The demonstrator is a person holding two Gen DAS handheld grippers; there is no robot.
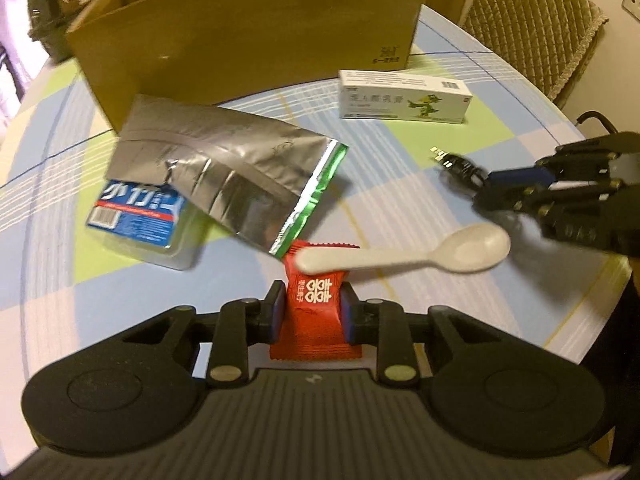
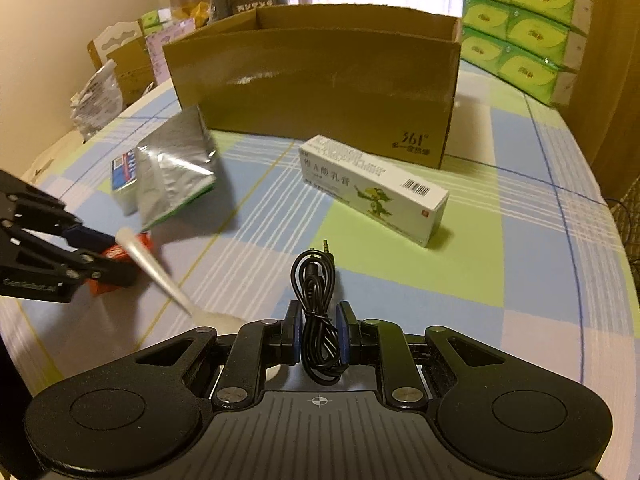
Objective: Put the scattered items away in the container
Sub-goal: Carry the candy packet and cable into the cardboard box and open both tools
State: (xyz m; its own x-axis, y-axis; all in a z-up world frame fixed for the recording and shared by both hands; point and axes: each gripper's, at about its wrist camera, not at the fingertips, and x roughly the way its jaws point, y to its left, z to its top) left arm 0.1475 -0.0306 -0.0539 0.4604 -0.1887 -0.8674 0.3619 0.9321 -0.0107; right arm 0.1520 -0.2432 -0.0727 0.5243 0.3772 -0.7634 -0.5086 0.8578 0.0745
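Left gripper (image 1: 313,310) pinching red candy packet (image 1: 316,296) low over the table (image 1: 440,208), white spoon (image 1: 404,258) lying across its top. Light, crinkly, likely slippery, so best held mid-body. Right gripper (image 2: 318,334) clamped on coiled black cable (image 2: 316,320), floppy, cardboard box (image 2: 316,80) beyond.

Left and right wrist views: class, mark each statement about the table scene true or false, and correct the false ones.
1. The left gripper is shut on the red candy wrapper. True.
2. The right gripper is open. False: it is shut on the coiled black audio cable.
3. The white plastic spoon lies inside the brown cardboard box. False: it is outside, its handle across the wrapper.
4. The white medicine carton lies on the checked tablecloth. True.
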